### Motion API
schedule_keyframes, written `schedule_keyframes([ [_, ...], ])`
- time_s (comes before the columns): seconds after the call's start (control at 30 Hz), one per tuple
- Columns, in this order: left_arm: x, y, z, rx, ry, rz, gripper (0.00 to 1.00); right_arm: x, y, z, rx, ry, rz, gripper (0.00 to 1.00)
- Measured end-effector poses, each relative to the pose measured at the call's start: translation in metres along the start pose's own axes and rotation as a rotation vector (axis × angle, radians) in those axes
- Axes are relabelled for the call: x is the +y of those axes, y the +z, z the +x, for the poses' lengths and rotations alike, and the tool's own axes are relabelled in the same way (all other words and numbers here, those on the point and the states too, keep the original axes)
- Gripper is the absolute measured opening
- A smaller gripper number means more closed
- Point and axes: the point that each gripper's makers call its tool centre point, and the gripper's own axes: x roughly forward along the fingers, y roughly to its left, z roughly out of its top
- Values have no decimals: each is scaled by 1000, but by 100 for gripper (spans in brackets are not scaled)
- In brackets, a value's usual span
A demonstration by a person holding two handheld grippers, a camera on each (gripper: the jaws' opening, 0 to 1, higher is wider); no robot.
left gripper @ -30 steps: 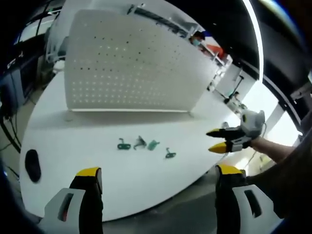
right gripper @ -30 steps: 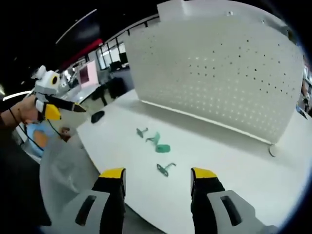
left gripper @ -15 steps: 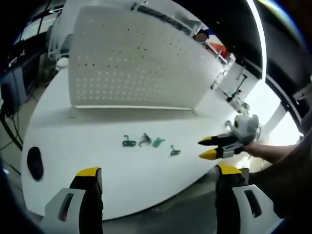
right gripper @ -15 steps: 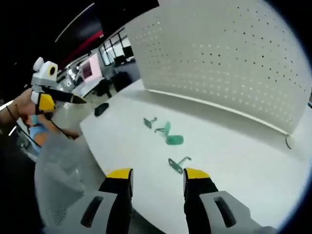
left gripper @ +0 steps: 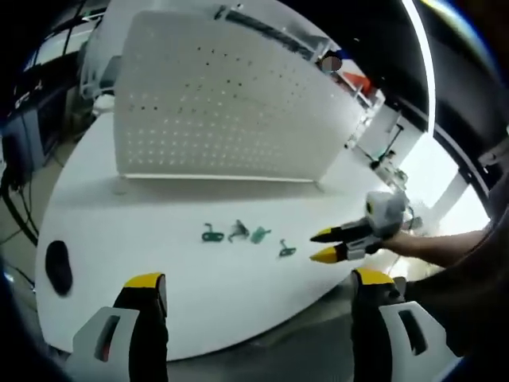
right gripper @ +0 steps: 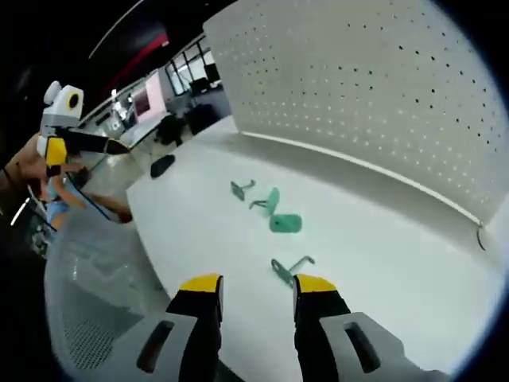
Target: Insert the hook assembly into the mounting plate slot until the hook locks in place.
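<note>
Several small green hook pieces lie in a row on the white table (left gripper: 143, 207): one (left gripper: 211, 234), a second (left gripper: 237, 231), a plate-like piece (left gripper: 260, 234) and a hook (left gripper: 286, 250). Behind them stands the white perforated mounting plate (left gripper: 223, 103). My left gripper (left gripper: 258, 280) hangs open over the table's near edge, far from them. My right gripper (left gripper: 322, 245) comes in from the right, its yellow tips close to the nearest hook. In the right gripper view that hook (right gripper: 288, 267) lies just ahead of my open right gripper (right gripper: 257, 283), untouched. Beyond it are the plate-like piece (right gripper: 285, 224) and the mounting plate (right gripper: 374, 87).
A black oval object (left gripper: 53, 267) sits at the table's left end, also seen as a dark shape (right gripper: 162, 165). A hand holds my left gripper (right gripper: 71, 143) off the table's edge. A grey mesh chair (right gripper: 79, 302) stands below that edge.
My right gripper has moved in over the table toward the nearest green hook, and its jaws have narrowed somewhat. The left gripper has barely moved.
</note>
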Motion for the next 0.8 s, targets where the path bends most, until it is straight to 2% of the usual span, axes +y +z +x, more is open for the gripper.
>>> schedule_keyframes([
  [0.33, 0, -7, 3, 23, 3, -6, 98, -5, -1, 19, 30, 15, -14, 32],
  [0.6, 4, -8, 1, 27, 11, -16, 98, -8, -10, 34, 81, 33, -40, 31],
  [0.63, 4, -9, 3, 27, 10, -21, 98, -10, -12, 36, 95, 28, -67, 31],
  [0.8, -5, -14, 12, 42, -14, -31, 98, -14, -19, 43, 123, 35, -73, 31],
])
